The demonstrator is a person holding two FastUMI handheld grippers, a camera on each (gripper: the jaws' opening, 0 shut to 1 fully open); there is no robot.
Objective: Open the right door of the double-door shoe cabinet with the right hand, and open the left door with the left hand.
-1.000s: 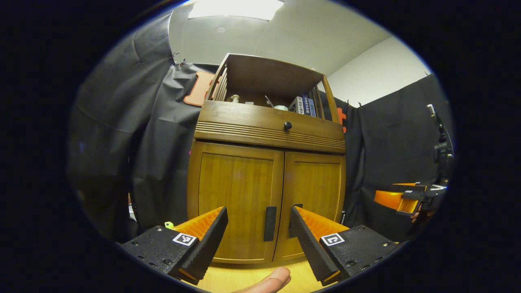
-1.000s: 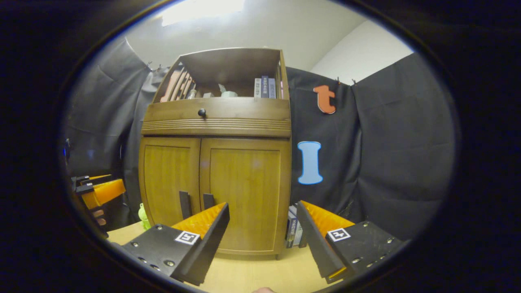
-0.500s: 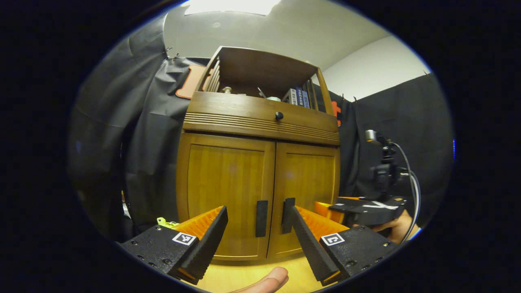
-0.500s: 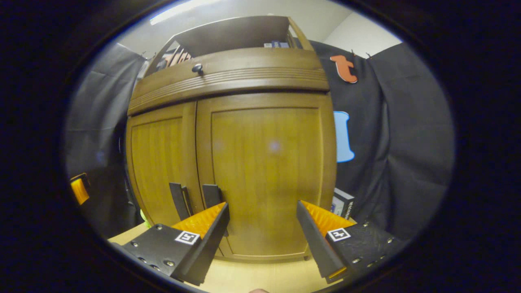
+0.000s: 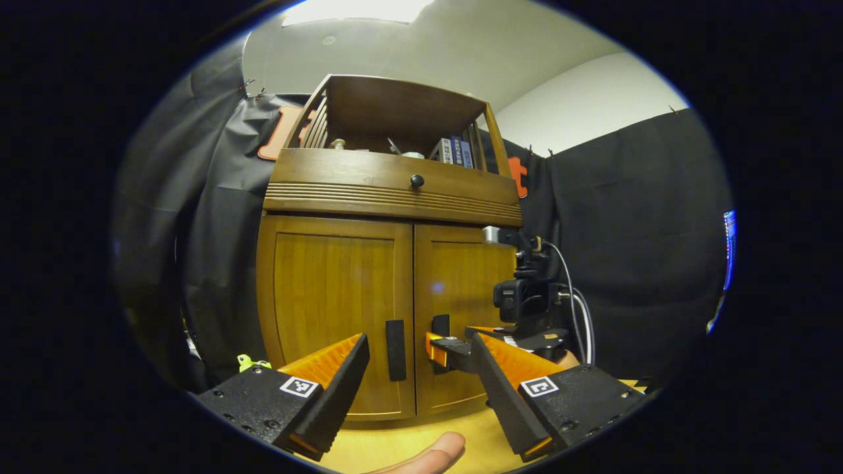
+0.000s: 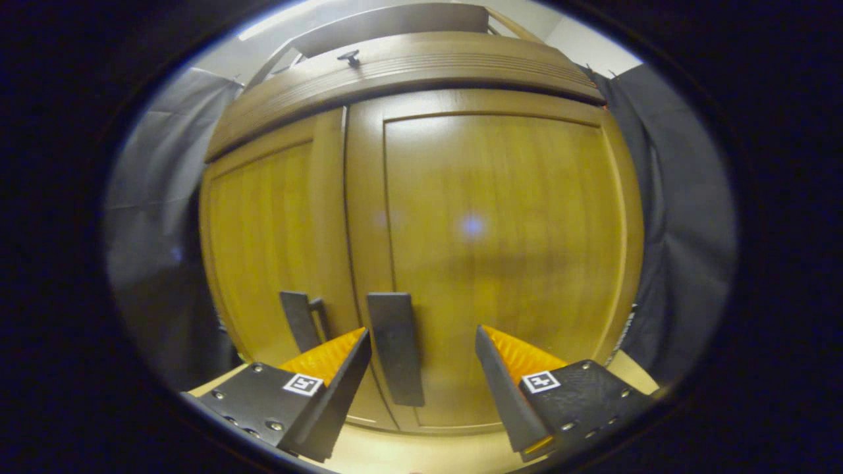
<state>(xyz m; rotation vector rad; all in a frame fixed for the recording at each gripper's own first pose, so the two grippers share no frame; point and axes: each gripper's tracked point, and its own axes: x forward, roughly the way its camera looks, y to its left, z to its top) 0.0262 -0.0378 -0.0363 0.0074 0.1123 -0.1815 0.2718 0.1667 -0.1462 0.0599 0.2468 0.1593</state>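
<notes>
the right tool (image 6: 421,368) is spread apart, close to the shoe cabinet (image 6: 487,217). the right door's handle (image 6: 395,349) stands upright just ahead, between its fingers, nearer the left one. the left tool (image 5: 418,375), also apart, sits farther back, the left door's handle (image 5: 395,350) straight ahead.

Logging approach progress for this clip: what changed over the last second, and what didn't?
The right gripper moved in close to the right door, its open fingers now bracketing the right door handle without gripping. The left gripper drifted slightly, open. Both doors stayed closed.
</notes>
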